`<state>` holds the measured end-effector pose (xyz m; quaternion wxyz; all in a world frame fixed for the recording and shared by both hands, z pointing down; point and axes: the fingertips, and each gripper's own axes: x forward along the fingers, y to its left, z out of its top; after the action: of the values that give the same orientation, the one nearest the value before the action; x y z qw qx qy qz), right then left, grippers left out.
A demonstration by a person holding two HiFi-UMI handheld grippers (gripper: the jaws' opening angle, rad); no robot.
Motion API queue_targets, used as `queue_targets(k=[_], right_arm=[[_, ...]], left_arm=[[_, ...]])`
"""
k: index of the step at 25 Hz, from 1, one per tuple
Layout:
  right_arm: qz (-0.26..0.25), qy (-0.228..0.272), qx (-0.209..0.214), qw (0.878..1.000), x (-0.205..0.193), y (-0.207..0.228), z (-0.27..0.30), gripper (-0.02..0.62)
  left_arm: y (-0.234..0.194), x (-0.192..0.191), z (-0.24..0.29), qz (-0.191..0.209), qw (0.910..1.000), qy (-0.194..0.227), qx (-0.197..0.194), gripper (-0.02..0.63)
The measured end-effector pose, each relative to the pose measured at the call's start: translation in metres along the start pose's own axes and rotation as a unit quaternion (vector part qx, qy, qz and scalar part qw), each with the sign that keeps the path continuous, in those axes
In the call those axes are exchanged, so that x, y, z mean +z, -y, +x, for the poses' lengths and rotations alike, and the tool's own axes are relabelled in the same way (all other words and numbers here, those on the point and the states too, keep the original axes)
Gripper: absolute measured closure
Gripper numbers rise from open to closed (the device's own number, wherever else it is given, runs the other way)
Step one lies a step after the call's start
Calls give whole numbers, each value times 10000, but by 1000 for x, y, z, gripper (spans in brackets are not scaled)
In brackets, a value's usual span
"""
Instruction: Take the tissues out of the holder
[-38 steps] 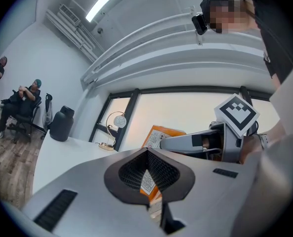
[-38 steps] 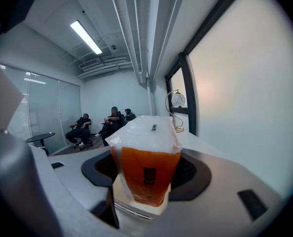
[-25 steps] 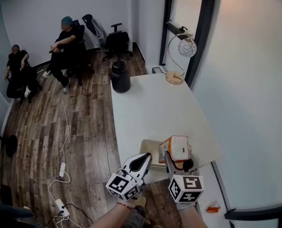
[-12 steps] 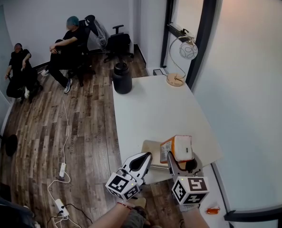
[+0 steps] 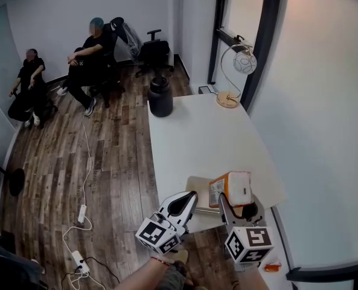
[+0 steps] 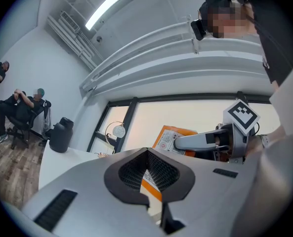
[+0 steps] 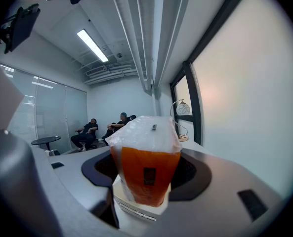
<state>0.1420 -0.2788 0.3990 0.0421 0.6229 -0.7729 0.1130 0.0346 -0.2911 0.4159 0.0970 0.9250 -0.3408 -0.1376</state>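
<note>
Right tongs [image 7: 146, 176] clamped on orange tissue pack [image 7: 145, 137] (over the table's [image 5: 197, 132] near end). Left tongs [image 6: 147, 153] closed together, tips beside beige holder [image 5: 197, 188].

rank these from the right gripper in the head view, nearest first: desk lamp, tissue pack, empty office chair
1. tissue pack, gripped in the right gripper, near table edge.
2. desk lamp, table's far right corner.
3. empty office chair, on the floor past the table.

White table [image 5: 197, 138] with 1 lamp [image 5: 230, 99] at its far corner.
</note>
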Motion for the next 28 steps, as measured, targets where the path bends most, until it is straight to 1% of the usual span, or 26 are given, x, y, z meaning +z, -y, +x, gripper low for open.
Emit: queue_targets(k=[4, 13, 21, 28], right_arm=[[51, 31, -2, 10000, 2, 0, -3, 312], [113, 171, 63, 9998, 4, 3, -7, 312], [120, 258, 136, 9995, 3, 0, 1, 313], [184, 181, 167, 9995, -3, 5, 3, 312]], left_arm=[[1, -1, -1, 71, 10000, -22, -42, 604], [2, -10, -1, 88, 9999, -80, -25, 604], [-3, -13, 3, 100, 9999, -101, -14, 604], [-1, -16, 7, 41, 9999, -116, 54, 604]])
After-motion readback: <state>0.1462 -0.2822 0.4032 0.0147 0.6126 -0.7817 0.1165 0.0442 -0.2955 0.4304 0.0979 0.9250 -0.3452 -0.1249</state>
